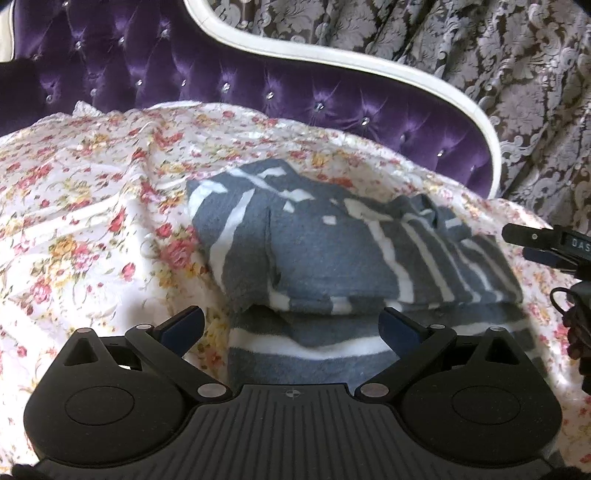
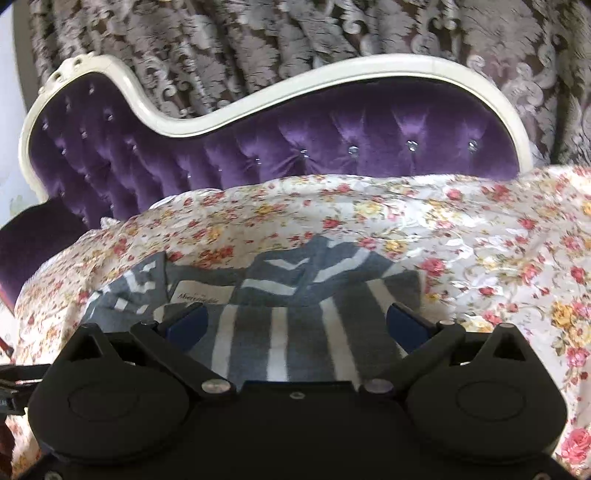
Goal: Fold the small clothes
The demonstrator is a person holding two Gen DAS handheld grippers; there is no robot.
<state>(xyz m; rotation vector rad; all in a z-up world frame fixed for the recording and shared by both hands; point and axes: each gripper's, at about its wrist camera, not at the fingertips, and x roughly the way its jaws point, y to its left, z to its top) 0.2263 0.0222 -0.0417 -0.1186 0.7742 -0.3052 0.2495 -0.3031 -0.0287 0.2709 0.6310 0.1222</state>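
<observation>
A grey garment with white stripes (image 1: 325,251) lies partly folded on a floral sheet (image 1: 92,206); it also shows in the right wrist view (image 2: 306,317) with a white label near its left side. My left gripper (image 1: 291,325) is open, its fingers spread wide just above the garment's near folded edge. My right gripper (image 2: 297,321) is open, its fingers wide apart over the striped part of the garment. Neither holds cloth. The right gripper's finger tip shows at the right edge of the left wrist view (image 1: 546,240).
The floral sheet (image 2: 480,251) covers a sofa seat. A purple tufted backrest (image 1: 258,88) with a white frame (image 2: 332,77) rises behind. A patterned grey curtain (image 2: 295,33) hangs beyond it.
</observation>
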